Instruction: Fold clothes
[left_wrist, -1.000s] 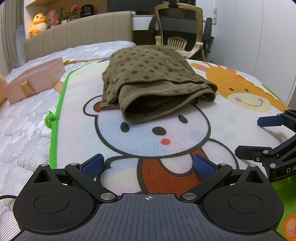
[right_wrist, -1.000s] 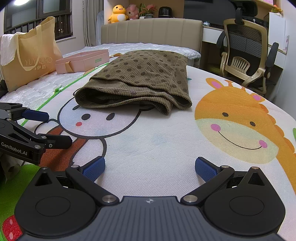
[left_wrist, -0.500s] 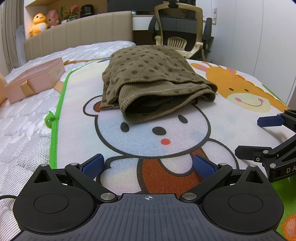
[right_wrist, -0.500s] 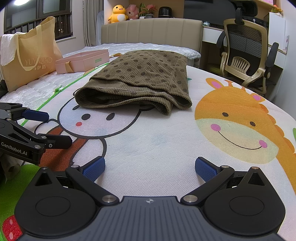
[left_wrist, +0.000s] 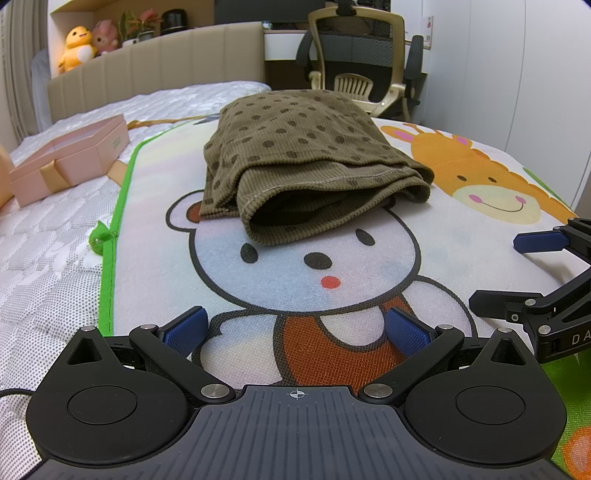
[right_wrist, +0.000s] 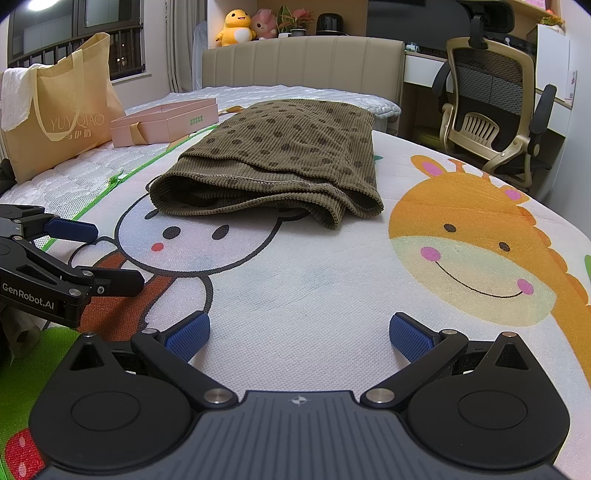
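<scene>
Both grippers idle, garment folded ahead

Low in frame, the left gripper (left_wrist: 295, 326) and right gripper (right_wrist: 299, 332) gape wide, empty; mid-frame the olive dotted garment (right_wrist: 280, 162) lies folded on the cartoon mat (right_wrist: 332, 280), where snagging one loose hem layer could undo the fold.

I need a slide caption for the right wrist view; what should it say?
Open right gripper and open left gripper rest short of a folded brown dotted garment on a cartoon play mat.

The left gripper (right_wrist: 75, 254) bore "GenRobot.AI" in white on its side. The tan tote bag (right_wrist: 62, 122) read "YUYQIAO" — Chinese characters beneath it. The right gripper (left_wrist: 532, 273) showed only "DA".
</scene>
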